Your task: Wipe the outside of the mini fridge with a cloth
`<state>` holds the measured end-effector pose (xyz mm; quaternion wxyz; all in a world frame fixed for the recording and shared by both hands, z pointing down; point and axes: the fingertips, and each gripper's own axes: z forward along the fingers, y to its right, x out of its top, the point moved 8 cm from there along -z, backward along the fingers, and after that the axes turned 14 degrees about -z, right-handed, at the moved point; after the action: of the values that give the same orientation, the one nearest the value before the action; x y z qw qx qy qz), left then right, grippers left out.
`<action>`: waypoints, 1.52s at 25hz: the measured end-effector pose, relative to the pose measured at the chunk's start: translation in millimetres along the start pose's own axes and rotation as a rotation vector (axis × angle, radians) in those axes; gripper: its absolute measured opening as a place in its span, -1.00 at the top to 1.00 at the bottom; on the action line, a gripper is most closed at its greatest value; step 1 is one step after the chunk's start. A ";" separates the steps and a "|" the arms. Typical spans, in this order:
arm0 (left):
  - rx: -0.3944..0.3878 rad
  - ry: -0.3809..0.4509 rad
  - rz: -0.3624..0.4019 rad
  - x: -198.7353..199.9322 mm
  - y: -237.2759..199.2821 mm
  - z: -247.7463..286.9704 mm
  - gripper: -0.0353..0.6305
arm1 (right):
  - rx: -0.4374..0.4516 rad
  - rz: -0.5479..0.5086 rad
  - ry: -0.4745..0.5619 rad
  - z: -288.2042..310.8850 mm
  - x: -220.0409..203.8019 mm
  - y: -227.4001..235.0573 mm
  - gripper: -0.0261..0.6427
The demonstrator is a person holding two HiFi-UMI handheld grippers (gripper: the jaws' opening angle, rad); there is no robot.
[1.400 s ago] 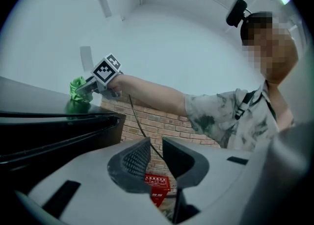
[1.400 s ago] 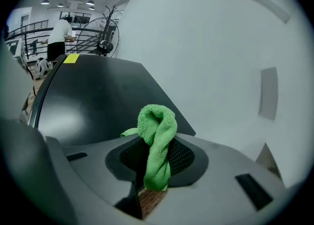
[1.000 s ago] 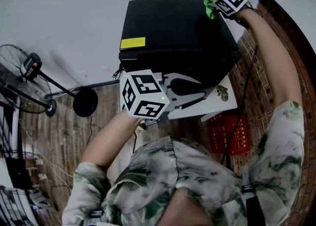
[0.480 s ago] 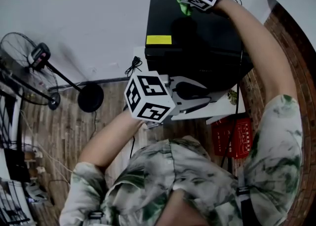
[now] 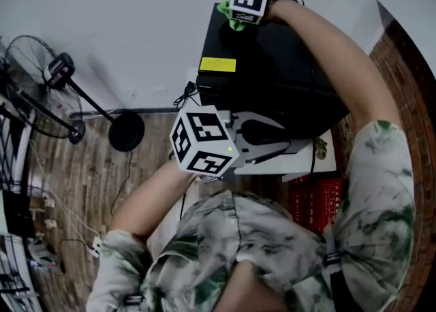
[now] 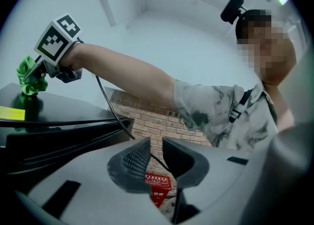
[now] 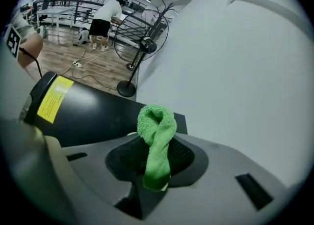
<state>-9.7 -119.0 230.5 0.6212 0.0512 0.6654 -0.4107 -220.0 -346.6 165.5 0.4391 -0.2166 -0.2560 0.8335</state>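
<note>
The green microfibre cloth point(image 7: 157, 138) is clamped between the jaws of the right gripper point(image 5: 236, 19), folded over and standing up past the tips. It now sits on the far left corner of the top panel of the glossy black mini fridge point(image 5: 262, 82), next to the pale wall point(image 5: 136, 24).

Change: one second ago the cloth is at the far right corner of the same panel; half a second ago it is partway along the rear edge. The right gripper has therefore drawn the cloth across the back of the top panel from right to left. Judgement: one stroke along the rear edge is complete. The front part of the top, around the rectangular yellow label point(image 5: 218, 65), and the side faces appear not yet wiped.

The left gripper point(image 6: 156, 159) is held low in front of the mini fridge. Its jaws stand slightly apart with nothing between them; a red plastic crate point(image 6: 158, 185) on the floor shows through the gap. This gripper has stayed in about the same place throughout.

A black pedestal fan point(image 5: 41, 92) stands well apart at the left.
</note>
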 end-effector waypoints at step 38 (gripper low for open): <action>0.003 -0.021 -0.016 5.7 -11.0 138.6 0.67 | -0.090 0.191 -0.161 -69.5 -291.1 -27.3 0.58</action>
<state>91.4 -213.4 246.0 0.6248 0.0423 0.6587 -0.4171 -10.7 -562.3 168.2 0.3254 -0.1918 -0.3058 0.8739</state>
